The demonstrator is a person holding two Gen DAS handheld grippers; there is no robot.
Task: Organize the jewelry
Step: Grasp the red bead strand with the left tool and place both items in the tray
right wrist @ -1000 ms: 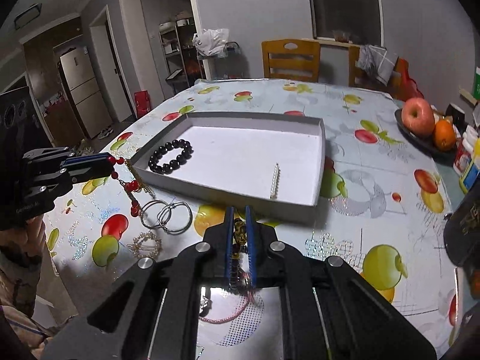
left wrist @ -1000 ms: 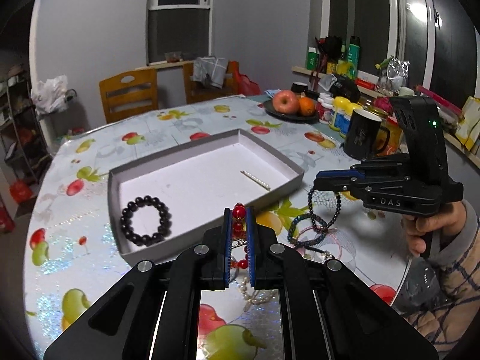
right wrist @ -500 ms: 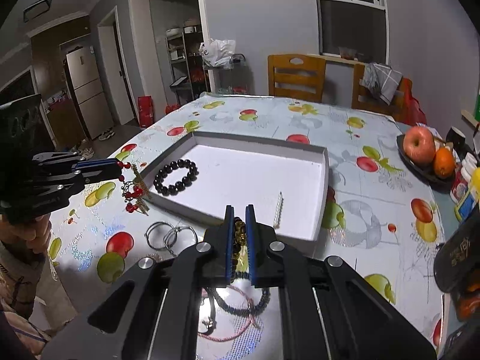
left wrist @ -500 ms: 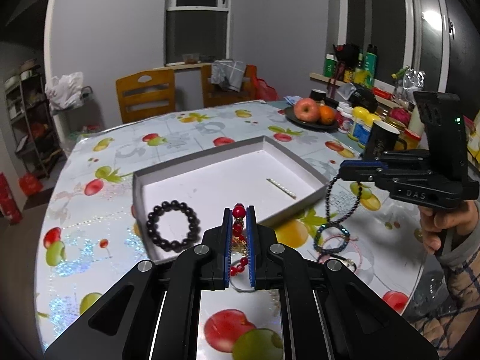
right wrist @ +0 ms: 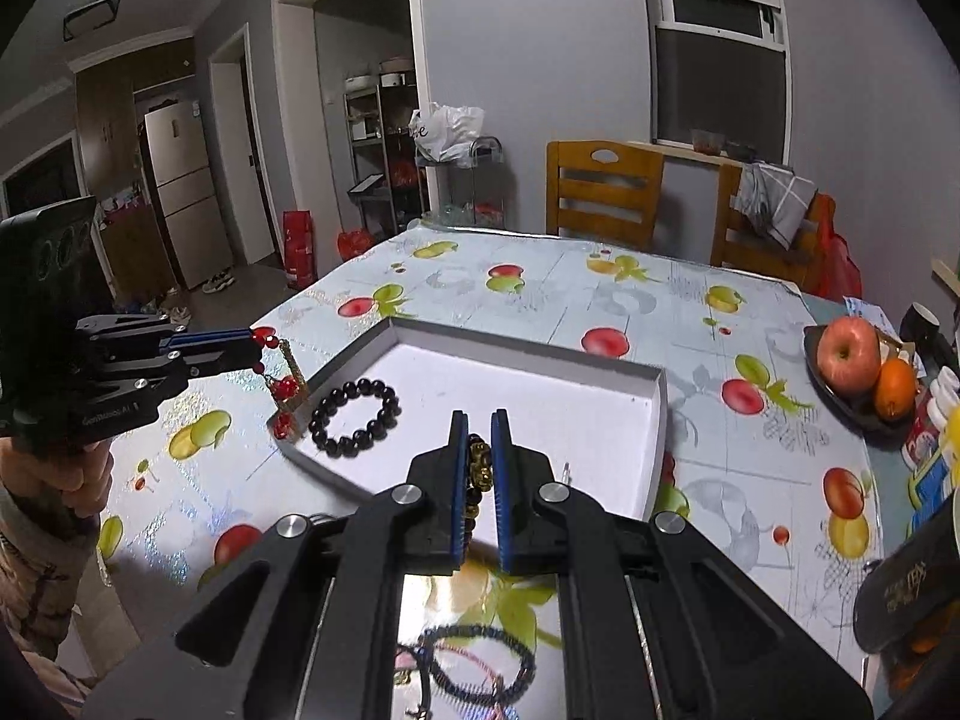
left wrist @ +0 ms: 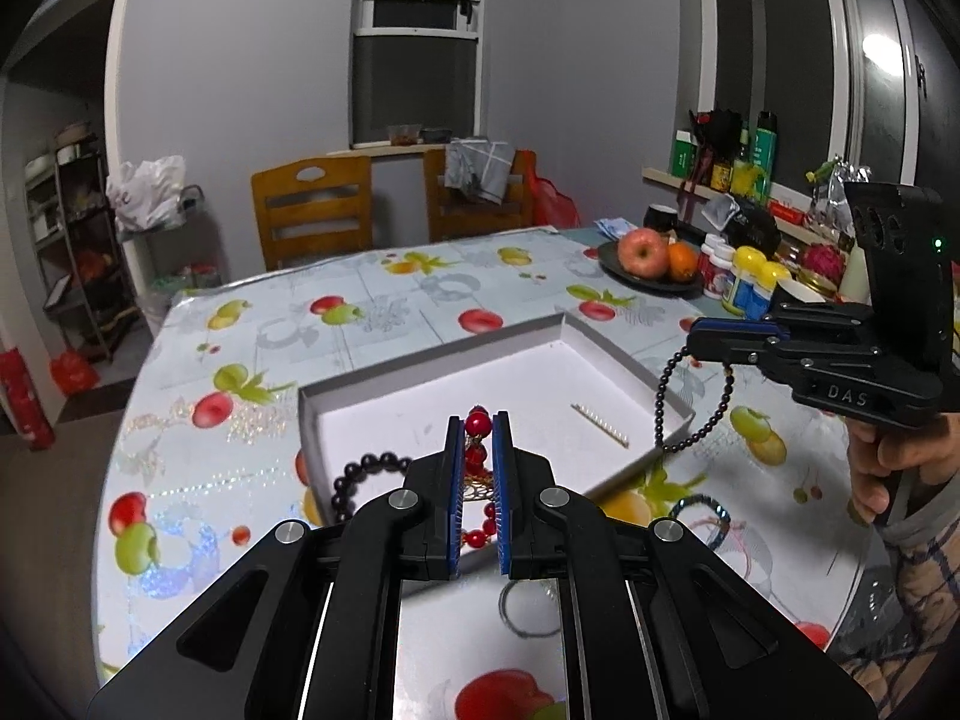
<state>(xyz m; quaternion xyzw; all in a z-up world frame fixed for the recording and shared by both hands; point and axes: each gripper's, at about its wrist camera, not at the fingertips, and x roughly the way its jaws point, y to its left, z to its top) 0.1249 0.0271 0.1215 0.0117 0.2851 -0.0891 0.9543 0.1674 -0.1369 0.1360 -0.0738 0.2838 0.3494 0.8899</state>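
My left gripper (left wrist: 478, 420) is shut on a red bead necklace (left wrist: 477, 457) with a gold pendant, held above the near left corner of the shallow grey box (left wrist: 432, 360); it also shows in the right wrist view (right wrist: 285, 384). My right gripper (right wrist: 478, 420) is shut on a dark bead bracelet (right wrist: 478, 474), which hangs from it over the box's right wall in the left wrist view (left wrist: 690, 402). A black bead bracelet (right wrist: 355, 417) and a small pearl bar (left wrist: 600, 425) lie inside the box (right wrist: 528, 348).
Loose bracelets (right wrist: 480, 660) and metal rings (left wrist: 528, 606) lie on the fruit-print tablecloth near me. A plate with an apple and an orange (left wrist: 651, 258), jars and a mug stand at the right. Two wooden chairs (left wrist: 312, 216) stand behind the table.
Both grippers have risen and moved toward the box, lifting the red necklace and the dark bracelet clear of the table.
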